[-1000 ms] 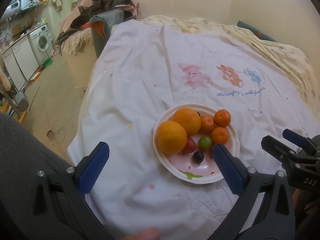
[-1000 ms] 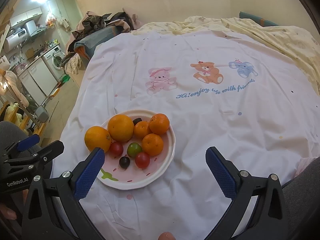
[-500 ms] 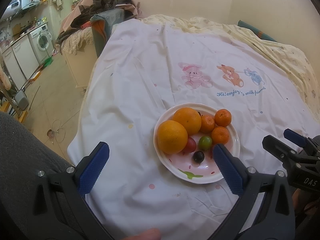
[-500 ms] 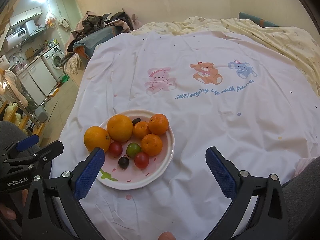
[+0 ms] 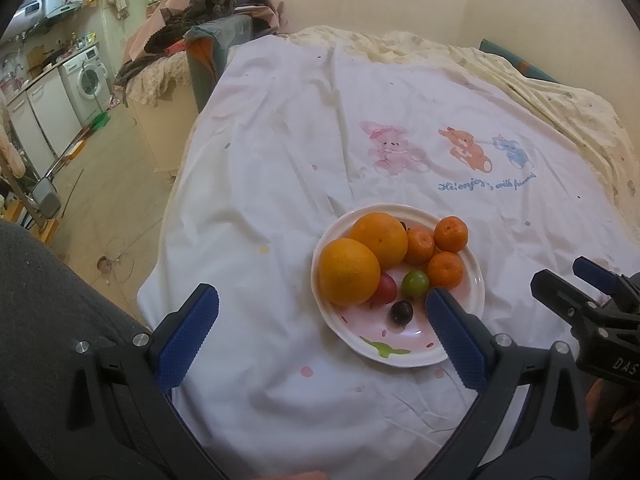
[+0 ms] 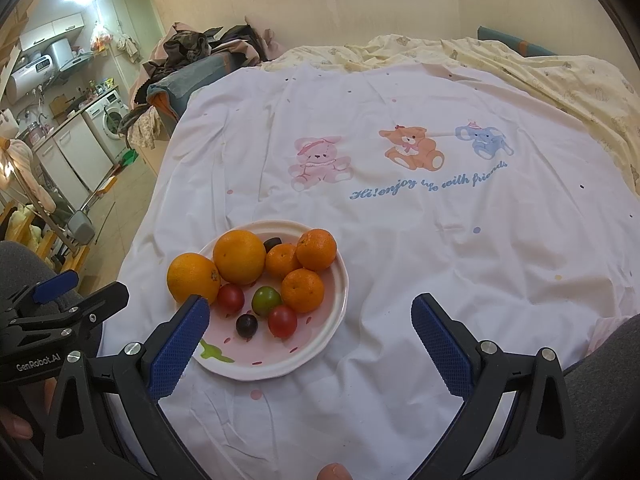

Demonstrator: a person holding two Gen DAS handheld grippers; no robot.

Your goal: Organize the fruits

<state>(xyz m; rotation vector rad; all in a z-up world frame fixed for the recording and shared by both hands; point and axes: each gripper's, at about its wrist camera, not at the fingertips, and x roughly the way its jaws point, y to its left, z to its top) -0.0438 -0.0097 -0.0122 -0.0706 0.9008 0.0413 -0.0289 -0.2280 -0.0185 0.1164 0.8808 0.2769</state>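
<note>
1. Plate (image 6: 334,322) sits on the white printed sheet (image 6: 440,264), at about 8 o'clock in the right wrist view and 5 o'clock in the left.
2. All fruit visible lies on the plate: two large oranges (image 6: 239,256) at its 10 o'clock rim, one overhanging the edge; three mandarins (image 6: 302,290) at 1–3 o'clock; small tomatoes (image 6: 282,321), red, green and dark, near centre.
3. Left gripper (image 5: 320,328): jaws spread wide, nothing between them, held low at the plate's 7 o'clock side.
4. Right gripper (image 6: 310,332): jaws spread wide, nothing held, plate at its left finger.
5. Step in hand, judged: undetermined. The heap fits either fruit gathered onto the plate or fruit waiting to be sorted off it. No second container shows.
6. Any pick here calls for a narrow, gentle closure: the tomatoes are small and round and would likely roll.
</note>
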